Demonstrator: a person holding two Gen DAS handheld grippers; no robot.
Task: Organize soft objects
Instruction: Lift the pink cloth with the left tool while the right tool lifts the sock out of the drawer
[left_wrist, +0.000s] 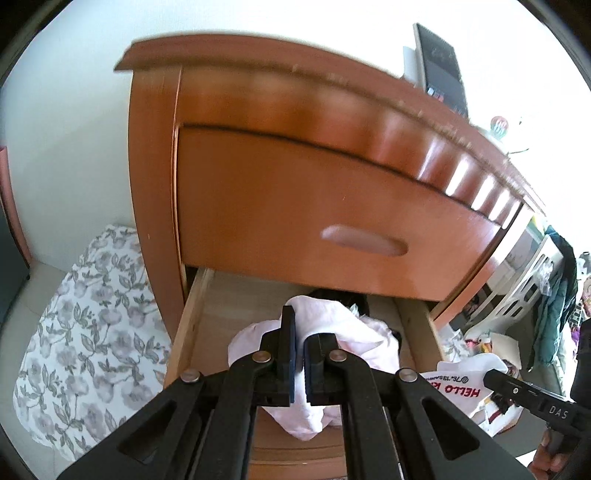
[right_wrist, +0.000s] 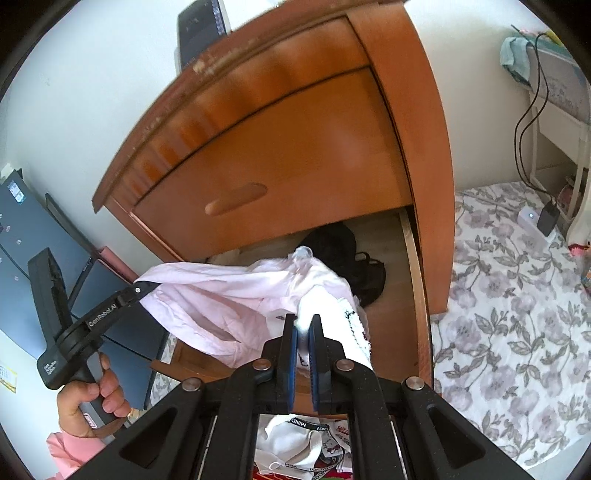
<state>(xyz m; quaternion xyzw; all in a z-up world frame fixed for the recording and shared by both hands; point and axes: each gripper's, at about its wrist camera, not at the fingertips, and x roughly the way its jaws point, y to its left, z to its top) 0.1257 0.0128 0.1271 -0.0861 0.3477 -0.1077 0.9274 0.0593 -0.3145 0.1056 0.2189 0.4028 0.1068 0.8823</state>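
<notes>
The wooden nightstand's lower drawer (left_wrist: 192, 317) is pulled out. Over it hangs a pale pink garment (left_wrist: 332, 321), and my left gripper (left_wrist: 301, 332) is shut on a fold of it. At the right edge of the left wrist view, my right gripper (left_wrist: 491, 376) holds a white cloth with red "HELLO" print (left_wrist: 461, 380). In the right wrist view, my right gripper (right_wrist: 303, 325) is shut on that white cloth (right_wrist: 332, 306). There the left gripper (right_wrist: 142, 287) pinches a corner of the pink garment (right_wrist: 221, 295), stretching it leftwards. A black garment (right_wrist: 340, 247) lies deep in the drawer (right_wrist: 417, 266).
The closed upper drawer (left_wrist: 332, 206) overhangs the open one. Floral bedding (right_wrist: 517, 314) lies beside the nightstand. A hand (right_wrist: 92, 398) grips the left tool's handle. More white clothes (right_wrist: 295, 443) lie below the right gripper. Cables and a charger (right_wrist: 546, 218) sit at the far right.
</notes>
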